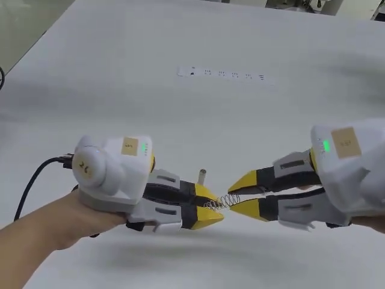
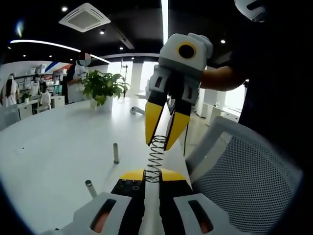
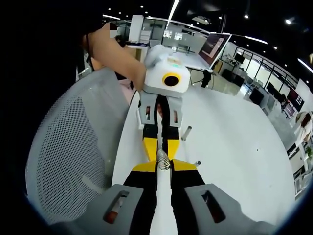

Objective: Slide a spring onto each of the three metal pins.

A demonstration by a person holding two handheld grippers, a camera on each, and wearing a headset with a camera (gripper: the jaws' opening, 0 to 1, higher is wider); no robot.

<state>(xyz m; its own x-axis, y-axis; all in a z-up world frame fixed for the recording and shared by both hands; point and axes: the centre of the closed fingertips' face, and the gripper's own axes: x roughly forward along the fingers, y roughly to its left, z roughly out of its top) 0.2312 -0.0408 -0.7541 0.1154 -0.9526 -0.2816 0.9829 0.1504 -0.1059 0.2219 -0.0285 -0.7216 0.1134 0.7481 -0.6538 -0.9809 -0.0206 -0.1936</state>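
Left gripper (image 1: 214, 208) is closest in head view, low and left. It's held in a hand (image 1: 66, 220), w/ a black cable (image 1: 30, 180) trailing off its back. Its fingers are together, pinched on one end of the spring (image 1: 224, 202). Right gripper (image 1: 234, 198) meets it tip to tip from the right. Its yellow fingers sit tight either side of the spring's other end, gripping it.

Spring is a thin silvery wire coil w/ open turns. It's stretched roughly level btwn the two sets of tips, in the air just above the white table (image 1: 180, 114).

One metal pin (image 1: 202, 176) stands upright on the table just behind the left gripper's tips, apart from the spring. Left gripper view has two pins: a far one (image 2: 116, 153) upright and a near one (image 2: 90, 188), its foot hidden by the gripper body.

Both spring ends are buried in the fingertips, so the turns can't be counted. In head view the right gripper's body is cut off by the frame edge. A row of small dark marks (image 1: 222, 74) far back on the table is too blurred to read.
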